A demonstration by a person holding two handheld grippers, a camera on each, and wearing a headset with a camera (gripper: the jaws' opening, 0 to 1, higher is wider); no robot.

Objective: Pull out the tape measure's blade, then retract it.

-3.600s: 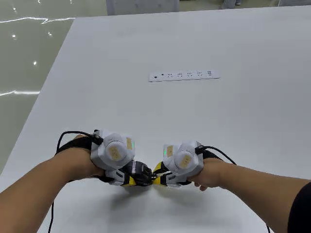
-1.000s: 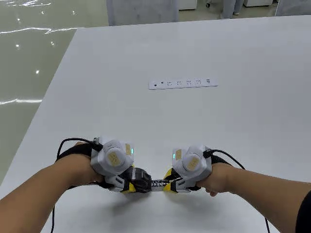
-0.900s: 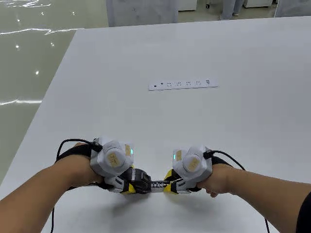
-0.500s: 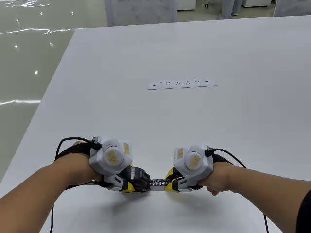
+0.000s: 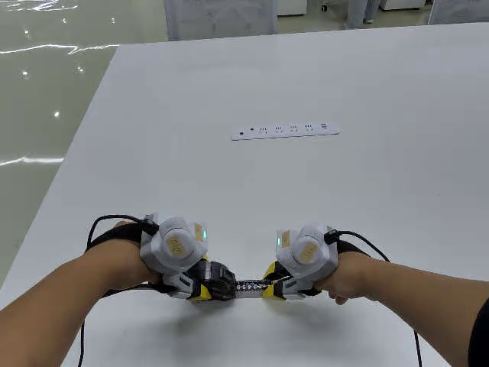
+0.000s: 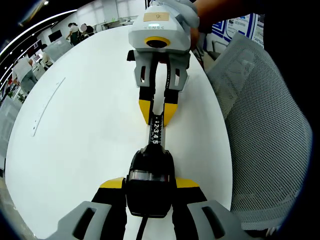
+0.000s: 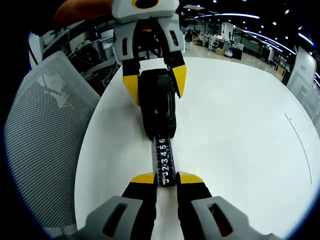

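Blade (image 5: 248, 287) now spans a wider gap than a second ago, at the near edge of the table (image 5: 321, 69). Our left gripper (image 6: 150, 184) clamps the tape measure (image 5: 218, 280) body; our right gripper (image 7: 166, 178) pinches the blade's tip. We judge the pull-out under way, retraction pending.

Black tape measure (image 6: 150, 175), white numerals on dark blade (image 7: 162, 167), white table (image 5: 229, 76)

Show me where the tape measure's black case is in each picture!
Head view: bottom centre, case held by the left gripper.
Left gripper view: bottom centre, between its own jaws.
Right gripper view: upper centre, facing the camera.
Shared landmark: the numbered blade joining case to right gripper.
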